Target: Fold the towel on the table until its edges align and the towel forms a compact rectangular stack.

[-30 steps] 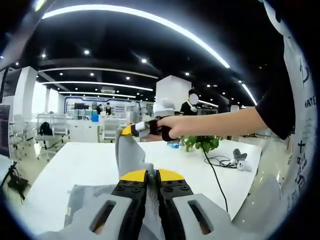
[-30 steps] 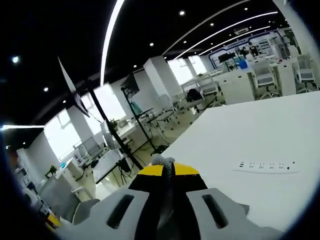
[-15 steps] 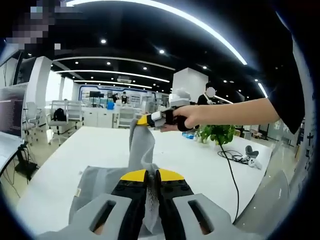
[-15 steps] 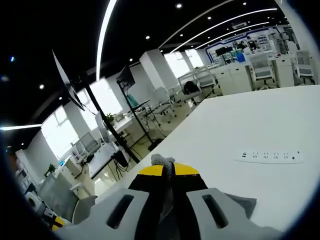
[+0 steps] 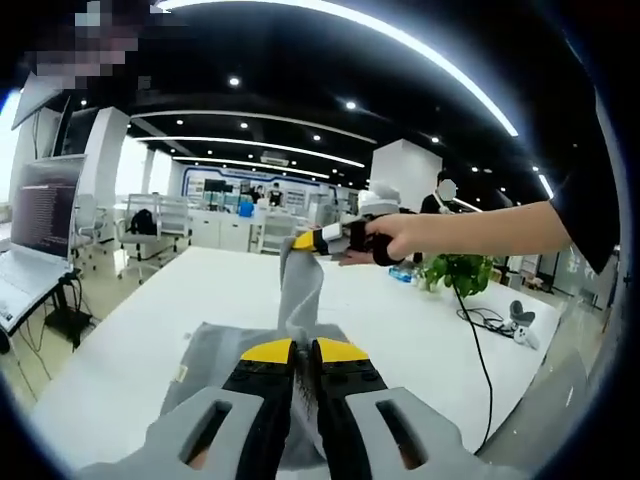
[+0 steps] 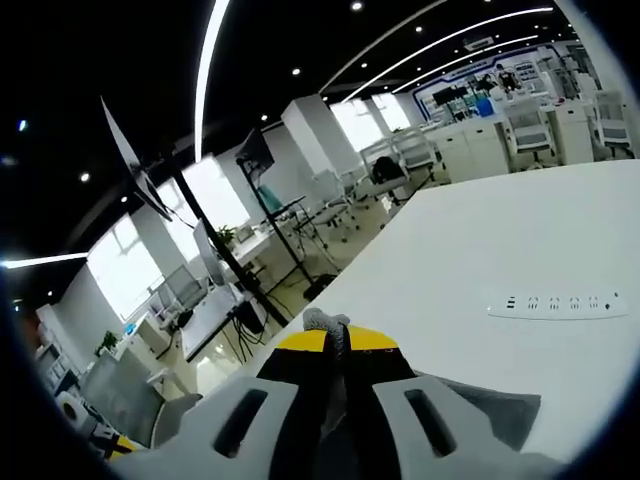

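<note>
On the white table, a grey towel is lying partly flat, and two of its corners are being held up in the air. At the bottom of the left gripper view, the left gripper is pinching the near edge of the towel, with its yellow-tipped jaws pressed together on the cloth. Farther back in that view, the right gripper is coming in from the right, held by a person's hand. It is pinching another corner, and a strip of towel is hanging down from it to the part lying on the table. A green plant is sitting near the far right edge of the table, and a black cable is running across the table beside it.

Up close in the right gripper view, the right gripper is squeezing a little bunch of grey towel between its closed jaws. A white power strip is lying flat on the table, well apart from the gripper. Desks and chairs are standing in the big room behind.
</note>
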`<state>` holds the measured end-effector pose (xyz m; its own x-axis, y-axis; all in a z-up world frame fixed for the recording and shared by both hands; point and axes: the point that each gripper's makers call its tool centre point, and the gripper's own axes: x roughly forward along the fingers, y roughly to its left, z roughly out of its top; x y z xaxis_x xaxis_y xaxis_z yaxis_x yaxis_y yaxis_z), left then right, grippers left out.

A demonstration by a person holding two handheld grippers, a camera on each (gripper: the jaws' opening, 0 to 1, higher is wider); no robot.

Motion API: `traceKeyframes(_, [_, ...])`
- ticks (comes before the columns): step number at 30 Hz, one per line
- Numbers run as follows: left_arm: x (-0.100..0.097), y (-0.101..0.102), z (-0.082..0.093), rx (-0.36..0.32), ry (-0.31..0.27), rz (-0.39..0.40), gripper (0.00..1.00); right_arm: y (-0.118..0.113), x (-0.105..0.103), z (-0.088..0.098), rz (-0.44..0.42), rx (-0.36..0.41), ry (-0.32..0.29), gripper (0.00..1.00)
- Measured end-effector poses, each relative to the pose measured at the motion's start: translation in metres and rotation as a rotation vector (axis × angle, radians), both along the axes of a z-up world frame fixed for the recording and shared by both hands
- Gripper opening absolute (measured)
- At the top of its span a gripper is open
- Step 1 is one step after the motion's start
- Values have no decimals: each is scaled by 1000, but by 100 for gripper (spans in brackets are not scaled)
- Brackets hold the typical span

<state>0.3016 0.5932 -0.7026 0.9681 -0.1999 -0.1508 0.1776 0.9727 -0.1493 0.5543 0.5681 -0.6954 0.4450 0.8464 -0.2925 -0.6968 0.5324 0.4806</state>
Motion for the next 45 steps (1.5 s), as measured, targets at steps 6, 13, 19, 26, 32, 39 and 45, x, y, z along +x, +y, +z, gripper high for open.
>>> traceKeyframes(6, [-5,10,-7,-40,12,27,7,11,0,-5,-3,-11,-5,3])
traceKeyframes(13, [-7,28,-14,-96,19,84,7,29,0,-15,-4,-17,-4,3])
traceKeyframes(19, [-7,40,-27,-113,38,121,7,44,1,-34,7,-45,11,3])
traceKeyframes(26, [-8,58,-53,-150,67,162,7,61,4,-55,24,-68,21,3])
traceKeyframes(32, [-10,73,-75,-208,82,175,7,78,11,-72,17,-83,40,3])
traceKeyframes(39, [-12,90,-94,-228,105,216,7,103,9,-95,41,-120,21,3])
traceKeyframes(45, [-12,101,-113,-241,117,246,7,115,10,-115,40,-163,1,3])
